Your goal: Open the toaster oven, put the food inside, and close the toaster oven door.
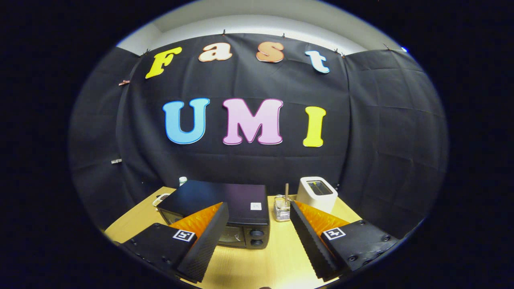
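Observation:
A black toaster oven [225,204] stands on the wooden table [277,257], its door shut and two knobs at the front's right side. My gripper [259,224] hangs above the table's near side, open wide, with nothing between its fingers. The left finger [207,237] overlaps the oven's front in the view; the right finger [309,237] is off to the oven's right. No food can be made out.
A white pop-up toaster [317,192] stands at the table's back right. A small clear glass container with a stick in it [282,208] sits between the oven and the toaster. A white-capped bottle [183,180] peeks up behind the oven's left.

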Tool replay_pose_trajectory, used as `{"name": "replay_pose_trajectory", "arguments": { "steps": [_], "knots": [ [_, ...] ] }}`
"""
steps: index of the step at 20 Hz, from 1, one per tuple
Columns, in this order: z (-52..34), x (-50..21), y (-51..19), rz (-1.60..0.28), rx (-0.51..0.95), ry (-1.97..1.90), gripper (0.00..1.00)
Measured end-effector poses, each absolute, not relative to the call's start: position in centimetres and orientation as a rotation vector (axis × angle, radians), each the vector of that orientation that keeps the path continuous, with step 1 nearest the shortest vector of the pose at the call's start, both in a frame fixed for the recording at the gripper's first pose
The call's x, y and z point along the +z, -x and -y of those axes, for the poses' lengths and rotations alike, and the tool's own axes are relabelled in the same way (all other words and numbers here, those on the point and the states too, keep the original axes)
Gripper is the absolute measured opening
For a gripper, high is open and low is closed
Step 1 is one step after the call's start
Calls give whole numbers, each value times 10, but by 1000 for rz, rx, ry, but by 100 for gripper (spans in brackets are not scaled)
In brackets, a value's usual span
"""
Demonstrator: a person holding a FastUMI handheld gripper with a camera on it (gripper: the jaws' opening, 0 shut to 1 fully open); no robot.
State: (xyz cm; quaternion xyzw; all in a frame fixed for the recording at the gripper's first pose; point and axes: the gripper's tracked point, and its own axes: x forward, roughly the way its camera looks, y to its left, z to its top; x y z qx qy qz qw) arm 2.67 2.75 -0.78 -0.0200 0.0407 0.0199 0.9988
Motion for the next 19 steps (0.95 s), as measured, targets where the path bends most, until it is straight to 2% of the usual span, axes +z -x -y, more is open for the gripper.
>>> {"name": "replay_pose_trajectory", "arguments": {
  "steps": [6,12,19],
  "knots": [
    [16,36,-1,58,-18,59,99],
    [15,20,0,5,-10,-1,99],
    [-3,32,1,33,38,20,99]
  ]
}}
